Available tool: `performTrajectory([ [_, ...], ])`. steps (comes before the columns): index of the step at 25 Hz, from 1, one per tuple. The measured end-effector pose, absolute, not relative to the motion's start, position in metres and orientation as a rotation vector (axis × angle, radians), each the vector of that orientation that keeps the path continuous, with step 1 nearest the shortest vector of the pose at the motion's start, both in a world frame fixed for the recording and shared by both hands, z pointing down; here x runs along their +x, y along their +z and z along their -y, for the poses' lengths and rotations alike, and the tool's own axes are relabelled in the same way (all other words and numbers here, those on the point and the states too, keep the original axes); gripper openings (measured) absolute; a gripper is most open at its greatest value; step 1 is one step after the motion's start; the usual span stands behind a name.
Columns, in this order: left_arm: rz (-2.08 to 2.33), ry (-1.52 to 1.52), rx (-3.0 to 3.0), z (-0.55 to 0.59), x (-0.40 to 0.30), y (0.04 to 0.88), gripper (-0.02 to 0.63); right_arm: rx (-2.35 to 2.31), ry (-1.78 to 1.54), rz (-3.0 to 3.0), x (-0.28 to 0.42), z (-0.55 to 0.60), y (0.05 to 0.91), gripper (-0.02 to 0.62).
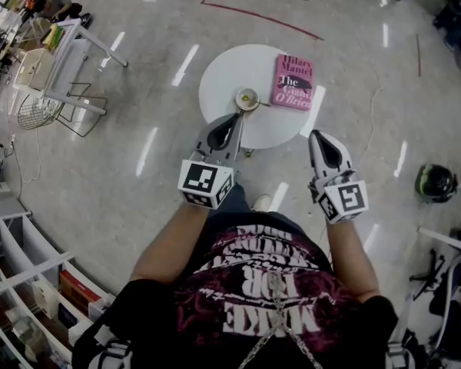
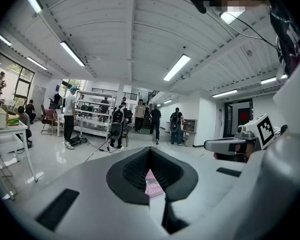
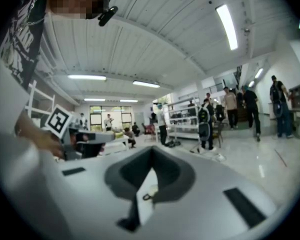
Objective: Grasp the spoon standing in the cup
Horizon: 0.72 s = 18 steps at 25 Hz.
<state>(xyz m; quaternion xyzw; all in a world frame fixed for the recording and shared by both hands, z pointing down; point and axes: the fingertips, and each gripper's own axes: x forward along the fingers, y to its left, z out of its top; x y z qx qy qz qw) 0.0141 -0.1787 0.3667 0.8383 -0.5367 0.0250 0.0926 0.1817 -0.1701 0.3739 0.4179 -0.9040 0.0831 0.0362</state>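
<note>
Head view: cup [image 1: 247,98] holding spoon [image 1: 258,102] stands mid-worktop [image 1: 219,75], beside a pink book [image 1: 293,81]. Left hand-held gripper [image 1: 233,119] and right hand-held gripper [image 1: 316,134] hover at the near edge, jaws together, empty.

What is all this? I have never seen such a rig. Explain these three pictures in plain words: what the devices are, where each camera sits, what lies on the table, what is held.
There is no robot here. A person holds a two-jaw gripper in each hand. The head view comes from a camera on the person's head, looking steeply down. It shows the left gripper and the right gripper held by the near side of a round white table. On the table stands a cup with a spoon in it, and a pink book lies close by. The other two pictures come from a camera riding on each gripper, looking along its jaws into the room. Both pairs of jaws are together and hold nothing. The spoon is not yet grasped.
</note>
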Motion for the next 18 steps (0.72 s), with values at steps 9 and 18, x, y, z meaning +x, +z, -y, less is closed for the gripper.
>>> performTrajectory([
  [9,1.606,0.089,2.471,0.175,0.017,0.374,0.025,1.255,0.26,2.778,0.185,0.169,0.377,0.032],
  [18,1.607,0.102,2.454,0.177,0.016,0.378,0.025,1.251,0.279,2.755,0.186,0.176,0.385,0.032],
])
